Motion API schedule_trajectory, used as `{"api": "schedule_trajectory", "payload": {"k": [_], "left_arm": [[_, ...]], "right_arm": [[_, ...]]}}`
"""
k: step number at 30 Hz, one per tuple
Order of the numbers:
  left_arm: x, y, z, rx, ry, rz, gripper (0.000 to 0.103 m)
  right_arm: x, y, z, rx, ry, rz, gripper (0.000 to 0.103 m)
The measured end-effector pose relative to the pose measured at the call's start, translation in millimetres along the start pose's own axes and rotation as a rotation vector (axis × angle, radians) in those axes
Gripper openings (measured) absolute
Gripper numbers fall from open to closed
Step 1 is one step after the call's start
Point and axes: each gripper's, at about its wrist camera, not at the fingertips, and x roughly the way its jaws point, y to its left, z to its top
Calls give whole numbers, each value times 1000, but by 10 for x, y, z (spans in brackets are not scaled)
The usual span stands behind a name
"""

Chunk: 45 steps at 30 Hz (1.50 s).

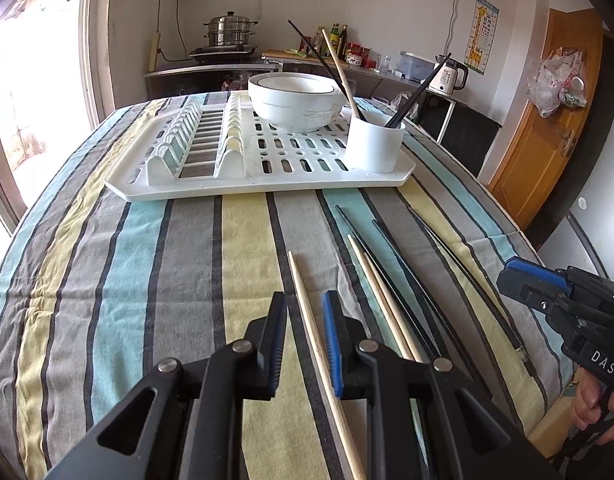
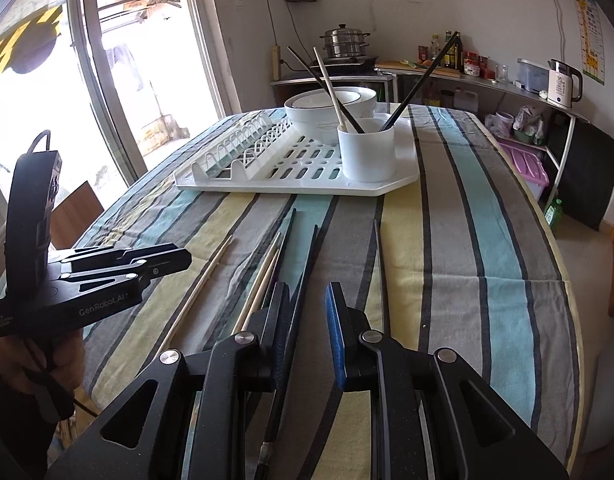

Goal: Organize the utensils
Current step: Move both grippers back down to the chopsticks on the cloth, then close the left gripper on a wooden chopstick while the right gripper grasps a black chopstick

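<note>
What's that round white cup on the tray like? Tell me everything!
The white cup is a plain, smooth cylinder, probably plastic, with an open top. It stands upright on the front right corner of the white slotted drying tray, just in front of the stacked white bowls. Inside it lean one pale wooden chopstick and some black chopsticks, sticking out at angles.
</note>
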Motion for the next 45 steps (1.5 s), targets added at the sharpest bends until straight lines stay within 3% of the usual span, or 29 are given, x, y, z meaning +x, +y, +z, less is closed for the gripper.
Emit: {"api": "schedule_trajectory", "payload": {"k": [10, 23, 31, 34, 45], "left_arm": [[461, 48, 183, 0, 103, 42, 20], [523, -34, 215, 66, 87, 79, 19], [543, -35, 236, 86, 87, 91, 11], [549, -29, 239, 91, 89, 96, 7], [537, -11, 266, 73, 103, 67, 5]], "right_arm": [[431, 51, 115, -22, 104, -9, 19], [746, 104, 127, -49, 174, -30, 16], [821, 147, 193, -74, 189, -59, 14], [838, 162, 202, -94, 194, -80, 8], [736, 113, 230, -54, 165, -42, 6]]}}
